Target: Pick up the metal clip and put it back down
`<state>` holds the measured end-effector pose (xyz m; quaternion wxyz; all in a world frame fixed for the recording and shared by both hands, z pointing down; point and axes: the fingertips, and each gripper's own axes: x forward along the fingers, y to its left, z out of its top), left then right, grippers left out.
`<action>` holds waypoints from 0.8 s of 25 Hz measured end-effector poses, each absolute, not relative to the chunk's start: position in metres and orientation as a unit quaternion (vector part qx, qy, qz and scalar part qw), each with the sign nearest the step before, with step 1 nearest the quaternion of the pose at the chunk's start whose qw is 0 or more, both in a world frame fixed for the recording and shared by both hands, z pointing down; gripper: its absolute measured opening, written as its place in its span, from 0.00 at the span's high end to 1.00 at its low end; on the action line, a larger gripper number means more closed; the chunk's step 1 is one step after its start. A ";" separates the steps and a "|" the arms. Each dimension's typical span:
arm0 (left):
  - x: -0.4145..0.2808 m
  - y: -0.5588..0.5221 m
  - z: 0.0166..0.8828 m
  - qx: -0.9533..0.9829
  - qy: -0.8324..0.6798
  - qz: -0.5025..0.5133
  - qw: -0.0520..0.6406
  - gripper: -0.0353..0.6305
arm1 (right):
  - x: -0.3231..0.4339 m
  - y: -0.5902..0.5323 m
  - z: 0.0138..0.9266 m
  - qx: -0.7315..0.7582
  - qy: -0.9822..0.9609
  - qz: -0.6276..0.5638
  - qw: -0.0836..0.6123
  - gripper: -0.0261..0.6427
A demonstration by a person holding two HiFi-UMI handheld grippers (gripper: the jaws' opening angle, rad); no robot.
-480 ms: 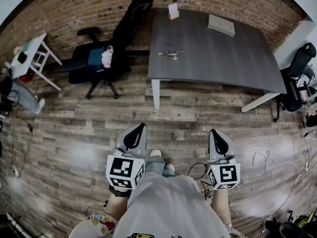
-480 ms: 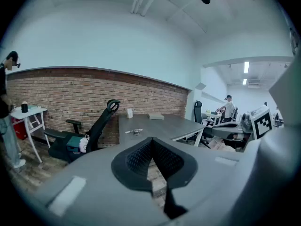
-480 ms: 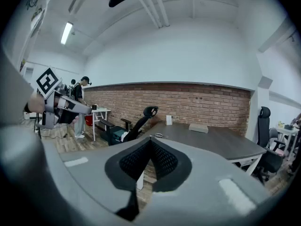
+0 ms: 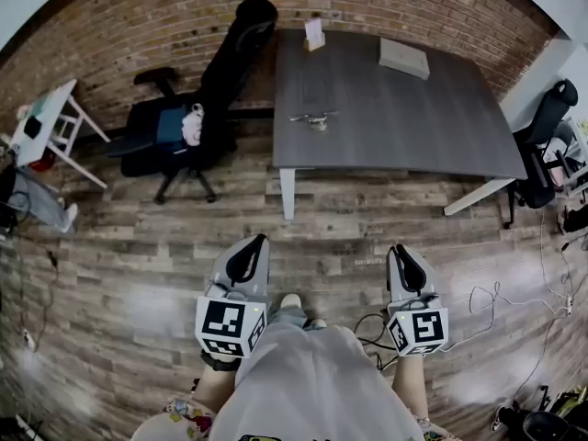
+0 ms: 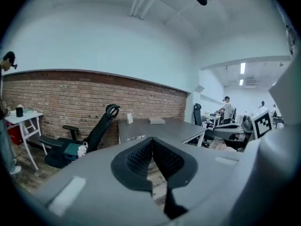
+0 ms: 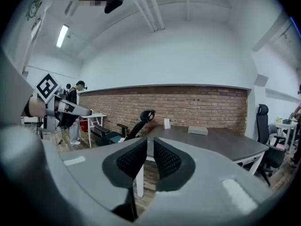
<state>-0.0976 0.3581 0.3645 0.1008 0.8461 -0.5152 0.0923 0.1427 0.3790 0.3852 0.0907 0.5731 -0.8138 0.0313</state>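
Note:
The metal clip lies on the near left part of the grey table, far ahead of both grippers. In the left gripper view the metal clip is a thin silver shape on the tabletop. My left gripper hangs low over the wooden floor with its jaws shut and nothing in them; its tips meet. My right gripper is level with it to the right, also over the floor. A narrow gap stands between the right gripper's pads, with nothing held.
A flat box and a small card stand sit at the table's far side. A black office chair stands left of the table, another chair at its right. A white side table is far left. Cables trail on the floor at right.
The head view has shifted a little; both grippers hang in much the same place before the person. The clip has not moved.

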 end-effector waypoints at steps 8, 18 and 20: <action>-0.118 0.336 0.363 0.855 -0.504 0.089 0.090 0.81 | 0.117 0.357 0.382 0.566 -0.820 0.043 0.071 0.76; -0.116 0.300 0.382 0.855 -0.499 0.098 0.103 0.68 | 0.113 0.322 0.401 0.554 -0.825 0.066 0.086 0.68; -0.113 0.289 0.385 0.853 -0.501 0.098 0.104 0.65 | 0.117 0.310 0.402 0.552 -0.826 0.068 0.087 0.66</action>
